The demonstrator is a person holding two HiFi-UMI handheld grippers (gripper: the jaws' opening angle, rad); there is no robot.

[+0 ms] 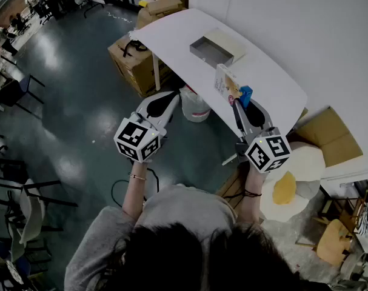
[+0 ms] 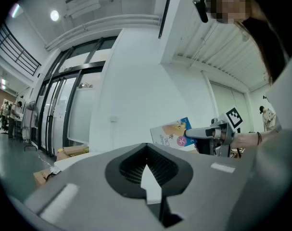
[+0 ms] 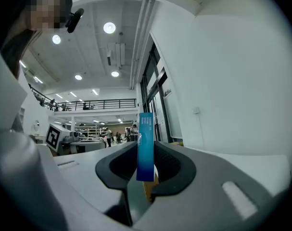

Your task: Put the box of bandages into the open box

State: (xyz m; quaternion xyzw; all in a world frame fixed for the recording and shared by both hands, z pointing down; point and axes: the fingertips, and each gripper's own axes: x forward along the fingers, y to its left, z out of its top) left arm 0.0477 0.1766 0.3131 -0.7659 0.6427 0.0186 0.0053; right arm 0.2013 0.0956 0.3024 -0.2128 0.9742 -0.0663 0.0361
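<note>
The box of bandages [image 1: 227,83], white and blue with a picture on its face, stands on edge above the near edge of the white table [image 1: 184,32]. My right gripper [image 1: 234,102] is shut on its lower end; in the right gripper view its blue narrow side [image 3: 146,146] stands upright between the jaws. The left gripper view shows its printed face [image 2: 171,134] from the side. The open box [image 1: 207,47], a shallow grey tray with its pale lid beside it, lies farther back on the table. My left gripper [image 1: 170,97] hangs off the table's left edge, shut and holding nothing [image 2: 146,150].
Cardboard boxes [image 1: 132,62] and a white bucket [image 1: 194,105] stand on the floor under the table's left side. A yellow cushion [image 1: 285,188] and white bags lie on the floor at the right. A white wall runs behind the table.
</note>
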